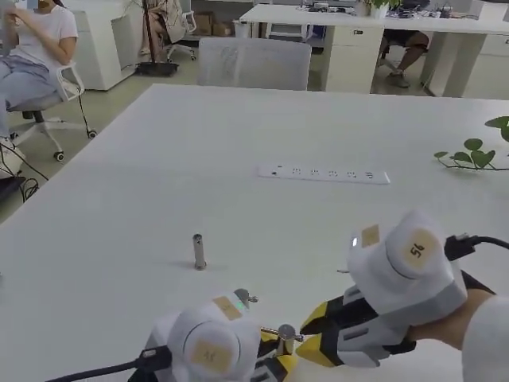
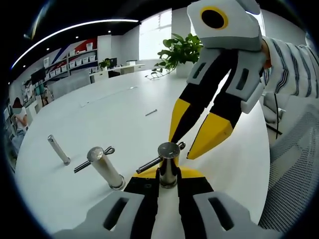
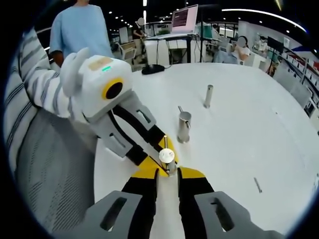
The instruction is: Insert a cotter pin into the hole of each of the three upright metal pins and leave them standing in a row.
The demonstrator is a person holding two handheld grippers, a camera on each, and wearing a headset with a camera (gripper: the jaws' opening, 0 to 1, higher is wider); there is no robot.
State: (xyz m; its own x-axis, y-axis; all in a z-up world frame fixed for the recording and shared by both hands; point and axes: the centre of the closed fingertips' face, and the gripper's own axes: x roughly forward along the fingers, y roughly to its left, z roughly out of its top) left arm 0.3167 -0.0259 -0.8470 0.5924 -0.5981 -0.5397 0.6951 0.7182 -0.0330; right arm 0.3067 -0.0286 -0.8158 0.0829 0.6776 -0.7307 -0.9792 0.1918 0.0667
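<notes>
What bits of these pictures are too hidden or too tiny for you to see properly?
1. Head view: the nearest metal pin has its lower part hidden between the left gripper and the right gripper.
2. Left gripper view: whether the right gripper pinches the cotter pin at its loop is too small to tell.
3. Head view: the far metal pin is too small to show its hole.

Open table (image 1: 262, 127) ahead, save upright pin (image 1: 199, 251) and power strip (image 1: 324, 173).

Office: white desks (image 1: 350, 16), swivel chairs (image 1: 67, 79), monitor (image 3: 184, 17).
</notes>
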